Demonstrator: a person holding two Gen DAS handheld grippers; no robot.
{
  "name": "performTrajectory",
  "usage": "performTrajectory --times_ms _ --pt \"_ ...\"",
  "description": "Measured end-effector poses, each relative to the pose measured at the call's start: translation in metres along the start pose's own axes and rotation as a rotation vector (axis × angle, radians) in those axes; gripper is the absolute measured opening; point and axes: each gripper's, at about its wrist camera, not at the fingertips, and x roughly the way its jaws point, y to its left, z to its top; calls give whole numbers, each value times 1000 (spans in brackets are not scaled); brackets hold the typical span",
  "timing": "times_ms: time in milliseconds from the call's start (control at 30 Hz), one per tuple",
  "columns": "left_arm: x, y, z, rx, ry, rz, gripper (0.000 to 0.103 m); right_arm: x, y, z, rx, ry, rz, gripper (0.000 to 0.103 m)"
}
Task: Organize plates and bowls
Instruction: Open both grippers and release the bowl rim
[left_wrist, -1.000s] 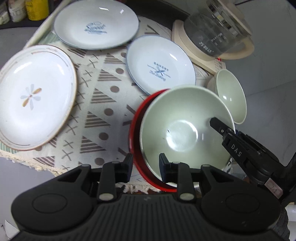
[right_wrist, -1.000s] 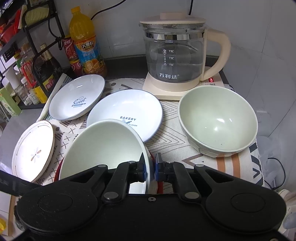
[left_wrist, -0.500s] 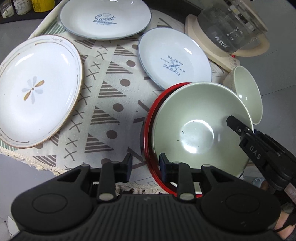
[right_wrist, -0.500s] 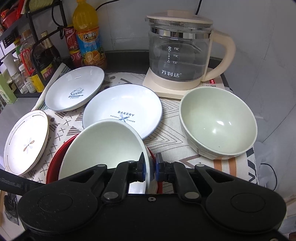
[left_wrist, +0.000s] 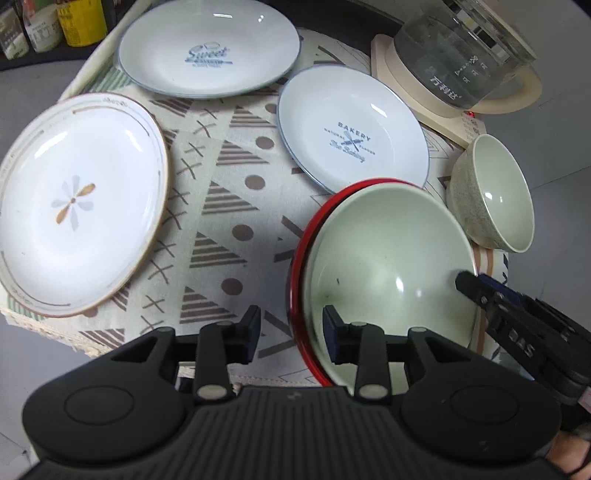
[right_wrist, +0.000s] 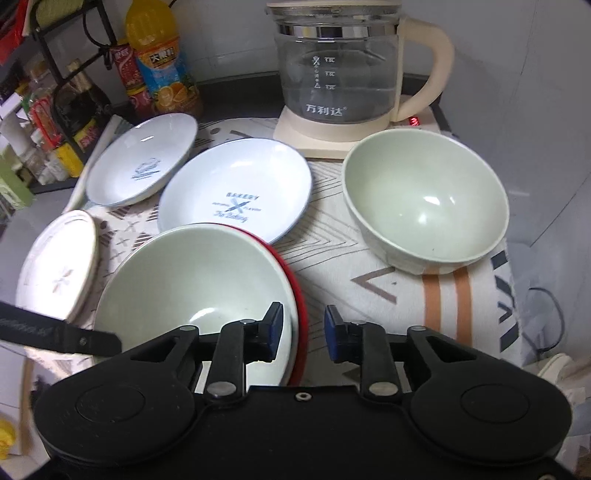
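Left tongs (left_wrist: 291, 328): opening, jaws astride the near rim of the red bowl (left_wrist: 301, 258) and the pale green bowl (left_wrist: 388, 266) nested inside it; one finger outside the red wall, the other inside the green one, pads not seen pressing.

Right tongs (right_wrist: 303, 328): opening, jaws either side of the same stacked rims on the opposite edge; gaps visible between pads and rim, so released rather than pinched. Also seen from the left view as a dark finger (left_wrist: 476, 291) lying over the green bowl's far-right edge.

Stacked bowls: set on the patterned cloth (left_wrist: 221, 206) covering the table, directly under and between both tongs.

Second green bowl (right_wrist: 424, 206): alone on the cloth, ahead and to the right of the right tongs, apart from the stack.

Bakery plate (right_wrist: 236, 192): white with blue rim, just beyond the stack, its near edge tucked close behind the red rim.

Sweet plate (left_wrist: 208, 48): white with blue rim, farther out, ahead and left of the left tongs.

Flower plate (left_wrist: 77, 203): cream with brown rim, well left of the left tongs, near the cloth's edge.

Glass kettle (right_wrist: 340, 66): on a cream base, beyond the second green bowl.

Juice bottle (right_wrist: 162, 62): far left of the right tongs, beside a rack of jars.
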Motion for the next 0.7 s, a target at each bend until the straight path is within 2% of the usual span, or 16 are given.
performTrajectory --times_ms 33,67,100,167,267,300,367,633,700 --pt "-3 -2 1 2 -13 3 35 -3 -2 1 12 6 25 36" --pt "-7 -4 2 9 -24 3 42 -6 -3 2 26 10 50 45" --pt "-10 -6 4 16 -33 4 50 -10 -4 3 36 3 66 50" --pt "-15 -13 7 31 -47 3 58 -20 -7 5 44 -20 89 52" --pt "-22 -24 13 55 -71 -12 64 -32 -13 8 69 -43 123 54" --pt "-23 -27 15 64 -76 -15 65 -35 -15 9 76 -54 133 57" --pt "-24 -35 19 83 -83 -18 66 -43 -19 10 74 -92 141 66" --pt "-22 -66 33 170 -97 -45 66 -51 -49 8 187 -144 82 70" --pt "-19 -73 36 191 -100 -53 66 -51 -59 6 223 -160 68 78"
